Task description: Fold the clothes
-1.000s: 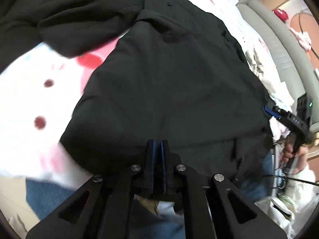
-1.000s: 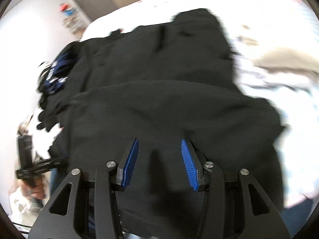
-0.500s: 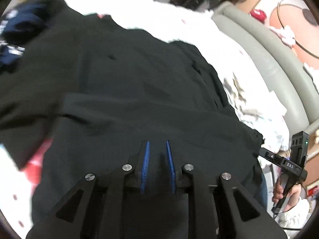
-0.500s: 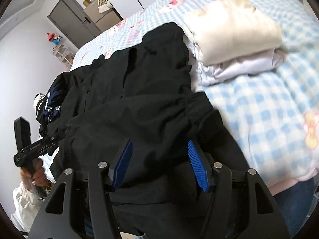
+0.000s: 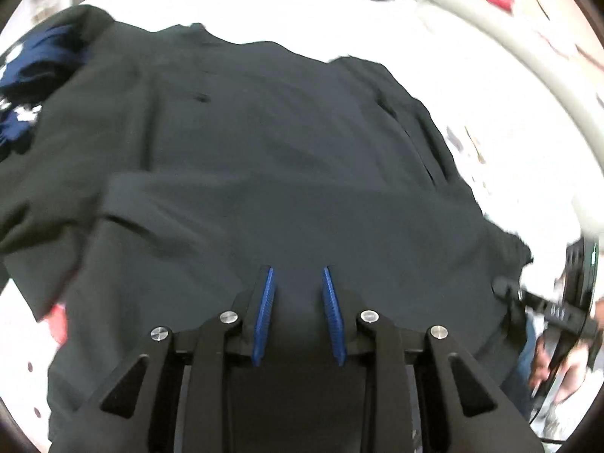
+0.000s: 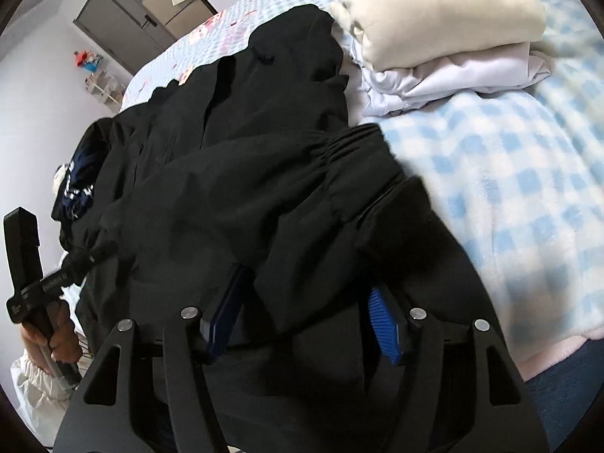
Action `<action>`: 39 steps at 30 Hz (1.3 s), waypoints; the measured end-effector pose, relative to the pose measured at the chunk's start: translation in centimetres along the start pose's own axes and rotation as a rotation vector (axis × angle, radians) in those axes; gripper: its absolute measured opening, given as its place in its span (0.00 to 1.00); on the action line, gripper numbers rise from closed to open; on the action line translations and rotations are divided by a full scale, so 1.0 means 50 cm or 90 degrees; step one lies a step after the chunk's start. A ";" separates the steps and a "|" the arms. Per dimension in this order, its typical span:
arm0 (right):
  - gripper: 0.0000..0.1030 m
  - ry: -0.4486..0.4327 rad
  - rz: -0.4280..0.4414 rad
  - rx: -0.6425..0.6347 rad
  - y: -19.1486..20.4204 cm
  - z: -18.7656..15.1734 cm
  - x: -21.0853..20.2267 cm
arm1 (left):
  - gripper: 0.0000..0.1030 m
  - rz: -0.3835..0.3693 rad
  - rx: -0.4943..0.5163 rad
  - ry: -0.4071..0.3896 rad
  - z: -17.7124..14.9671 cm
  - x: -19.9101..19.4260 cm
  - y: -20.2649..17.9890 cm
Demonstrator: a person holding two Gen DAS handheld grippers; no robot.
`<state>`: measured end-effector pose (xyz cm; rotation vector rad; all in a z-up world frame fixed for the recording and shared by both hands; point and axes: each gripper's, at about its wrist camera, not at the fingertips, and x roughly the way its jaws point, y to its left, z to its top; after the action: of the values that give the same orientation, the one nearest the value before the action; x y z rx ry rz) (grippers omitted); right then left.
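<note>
Presently, left wrist view: black garment (image 5: 287, 173) spread across the bed (image 5: 472, 87), its long axis running from the near edge, where the person stands, toward the far edge; a lower layer is doubled over the upper one, with a cross-wise edge showing at mid-cloth. Left gripper (image 5: 296, 313) sits over the near hem, blue pads parted a moderate way, dark cloth visible in the gap but not pinched. Navy printed garment (image 5: 22, 87) lies bunched at the far left edge of the bed. Right hand (image 5: 558, 370) appears at the right, holding its tool at the garment's near right corner. Right wrist view: same black garment, gathered waistband (image 6: 339, 143) puckered toward the right side; a fold of cloth drapes across the right gripper (image 6: 302, 324), pads set wide, fabric lying over and between them, no clamp evident. Folded cream garment (image 6: 434, 11) rests atop a pale lilac one (image 6: 453, 75), just beside the black garment's far right edge, on the blue checked blanket (image 6: 509, 173). Left hand (image 6: 56, 339) shows at the left. Judgement: both grippers flank the near hem, garment extending straight ahead of each; the right is deeper in cloth, so likelier nearer a hold.
</note>
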<state>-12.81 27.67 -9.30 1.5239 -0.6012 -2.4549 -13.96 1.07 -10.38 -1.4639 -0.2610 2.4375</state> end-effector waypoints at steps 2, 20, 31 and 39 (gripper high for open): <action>0.62 -0.006 0.004 0.006 -0.004 0.006 -0.002 | 0.28 0.002 -0.042 0.001 0.023 0.006 0.056; 0.50 -0.032 0.041 0.051 -0.042 0.042 0.005 | 0.18 0.023 -0.167 -0.065 0.073 -0.039 0.222; 0.20 -0.159 0.020 -0.063 0.046 0.056 -0.093 | 0.28 -0.028 -0.124 -0.047 0.016 -0.108 0.110; 0.20 -0.202 0.012 -0.238 0.189 0.041 -0.155 | 0.33 -0.154 -0.072 0.060 -0.057 -0.044 -0.024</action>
<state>-11.59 22.51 1.89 0.9957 -0.1810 -2.6259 -10.27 1.47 -9.53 -1.4920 -0.5307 2.1884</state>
